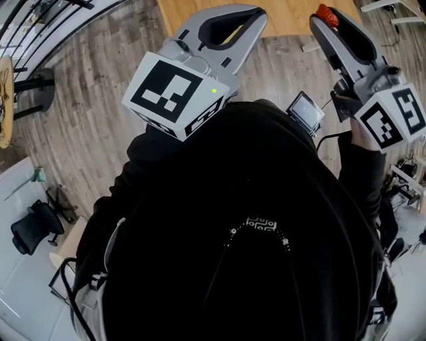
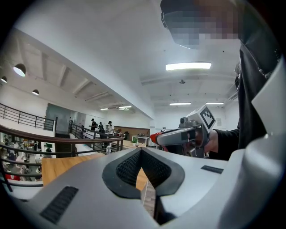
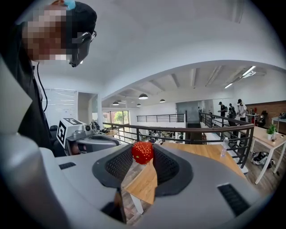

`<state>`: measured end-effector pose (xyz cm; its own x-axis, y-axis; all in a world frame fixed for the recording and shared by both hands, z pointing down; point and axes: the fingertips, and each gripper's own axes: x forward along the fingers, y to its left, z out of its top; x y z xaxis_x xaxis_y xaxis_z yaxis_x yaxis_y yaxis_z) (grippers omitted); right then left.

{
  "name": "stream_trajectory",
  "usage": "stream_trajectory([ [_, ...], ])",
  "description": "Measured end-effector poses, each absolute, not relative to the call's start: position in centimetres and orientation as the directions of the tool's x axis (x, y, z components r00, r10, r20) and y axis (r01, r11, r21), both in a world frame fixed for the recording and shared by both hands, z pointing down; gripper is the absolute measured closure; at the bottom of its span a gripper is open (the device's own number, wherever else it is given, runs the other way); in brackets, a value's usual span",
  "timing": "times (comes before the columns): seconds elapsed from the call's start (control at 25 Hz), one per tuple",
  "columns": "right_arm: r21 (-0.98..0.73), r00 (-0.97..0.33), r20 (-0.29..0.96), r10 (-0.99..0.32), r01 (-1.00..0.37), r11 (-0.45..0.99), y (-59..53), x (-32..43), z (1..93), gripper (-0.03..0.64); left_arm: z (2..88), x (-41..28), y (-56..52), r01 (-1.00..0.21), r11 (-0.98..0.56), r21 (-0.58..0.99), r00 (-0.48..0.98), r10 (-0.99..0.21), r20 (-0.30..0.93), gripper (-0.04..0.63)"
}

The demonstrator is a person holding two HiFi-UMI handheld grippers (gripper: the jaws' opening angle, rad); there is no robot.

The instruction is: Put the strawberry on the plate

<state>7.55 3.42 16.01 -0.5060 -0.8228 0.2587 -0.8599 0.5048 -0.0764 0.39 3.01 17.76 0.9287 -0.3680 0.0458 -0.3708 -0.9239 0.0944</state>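
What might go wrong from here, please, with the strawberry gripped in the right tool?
The strawberry is pinched only at the very tips of the right tool, so it may slip out and drop to the floor, or get bruised. No plate shows in any view, so it might end up on the bare wooden table instead. The shut left tool is held alongside and could bump it.

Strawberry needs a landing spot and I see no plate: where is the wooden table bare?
The wooden table is bare between the left hand-held gripper and the right hand-held gripper, and past the strawberry up to the bottle by the railing. No crowded part shows.
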Motion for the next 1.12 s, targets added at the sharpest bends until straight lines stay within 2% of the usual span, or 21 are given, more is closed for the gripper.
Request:
stream_trajectory([
  [0.4, -0.105, -0.552, 0.276, -0.787, -0.831, 0.546, 0.9, 5.9, 17.0, 0.465, 19.1, -1.4, 1.4, -0.417, -0.9, 0.13, 0.909, -0.411, 0.067, 0.597],
  [0.72, -0.091, -0.616, 0.252, -0.746, -0.783, 0.616, -2.8, 4.5, 16.1, 0.465, 18.4, -3.0, -1.8, -0.497, -0.86, 0.114, 0.868, -0.493, 0.06, 0.597],
  [1.12, -0.116, -0.679, 0.268, -0.683, -0.727, 0.677, -10.4, 3.8, 17.1, 0.465, 19.3, -3.8, -7.8, -0.555, -0.819, 0.146, 0.832, -0.551, 0.068, 0.597],
])
